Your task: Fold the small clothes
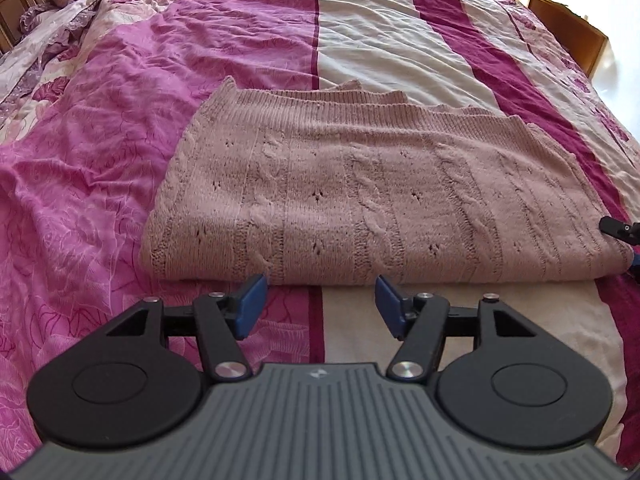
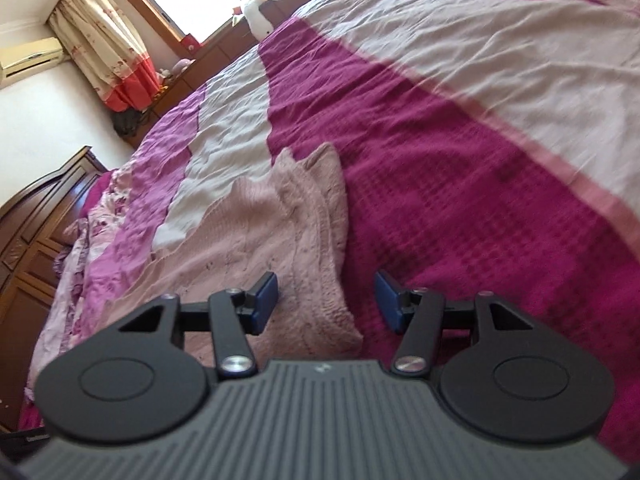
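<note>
While folded double, pink knit sweater (image 1: pixel 380 184) lies flat on bed (image 1: pixel 120 160) | left gripper (image 1: pixel 320 304) spread, empty, at near fold | right gripper (image 2: pixel 326 300) spread, astride its end, pinching nothing.

The left gripper (image 1: pixel 318 306) tilts downward with its blue pads (image 1: pixel 251 306) well apart and gripping nothing, while the right gripper (image 2: pixel 326 302) is likewise spread and empty.

Pale pink cable-knit sweater (image 1: pixel 372 196) — folded flat into a rectangle, on the striped bedspread (image 1: pixel 380 40).
</note>
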The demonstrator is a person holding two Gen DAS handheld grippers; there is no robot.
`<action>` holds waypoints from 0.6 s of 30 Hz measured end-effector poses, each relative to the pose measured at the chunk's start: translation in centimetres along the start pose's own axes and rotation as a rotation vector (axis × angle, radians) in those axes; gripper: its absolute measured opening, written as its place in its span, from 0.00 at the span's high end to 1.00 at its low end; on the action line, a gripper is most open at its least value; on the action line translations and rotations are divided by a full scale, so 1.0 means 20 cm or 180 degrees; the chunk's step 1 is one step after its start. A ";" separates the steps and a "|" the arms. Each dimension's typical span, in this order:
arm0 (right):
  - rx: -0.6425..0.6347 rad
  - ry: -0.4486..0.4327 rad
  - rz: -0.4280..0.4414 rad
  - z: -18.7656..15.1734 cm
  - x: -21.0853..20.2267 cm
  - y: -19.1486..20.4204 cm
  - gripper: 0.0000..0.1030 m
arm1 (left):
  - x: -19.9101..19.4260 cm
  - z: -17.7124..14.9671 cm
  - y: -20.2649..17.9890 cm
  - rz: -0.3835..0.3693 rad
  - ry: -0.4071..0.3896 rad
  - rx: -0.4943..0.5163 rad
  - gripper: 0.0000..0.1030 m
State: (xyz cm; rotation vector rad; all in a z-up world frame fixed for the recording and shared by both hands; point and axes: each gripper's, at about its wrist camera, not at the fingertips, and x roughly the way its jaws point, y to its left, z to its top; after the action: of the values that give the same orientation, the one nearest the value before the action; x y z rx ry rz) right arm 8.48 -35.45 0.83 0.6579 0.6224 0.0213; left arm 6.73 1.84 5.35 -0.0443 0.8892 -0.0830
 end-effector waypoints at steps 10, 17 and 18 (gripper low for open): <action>0.0037 0.0078 0.0209 -0.03 0.07 0.01 0.45 | 0.02 -0.01 -0.01 0.0027 0.0079 -0.0003 0.35; 0.0040 -0.0008 0.0256 -0.06 0.08 -0.01 0.51 | 0.03 -0.03 -0.03 0.0011 0.0116 0.0002 0.35; 0.0049 -0.0011 0.0247 -0.06 0.08 -0.01 0.52 | 0.03 -0.03 -0.03 0.0010 0.0117 0.0008 0.35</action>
State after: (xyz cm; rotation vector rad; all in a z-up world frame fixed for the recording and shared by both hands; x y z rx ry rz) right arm 9.13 -34.55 -0.95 0.6966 0.5940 0.0876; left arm 6.62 1.21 4.57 -0.0392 0.9260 -0.0821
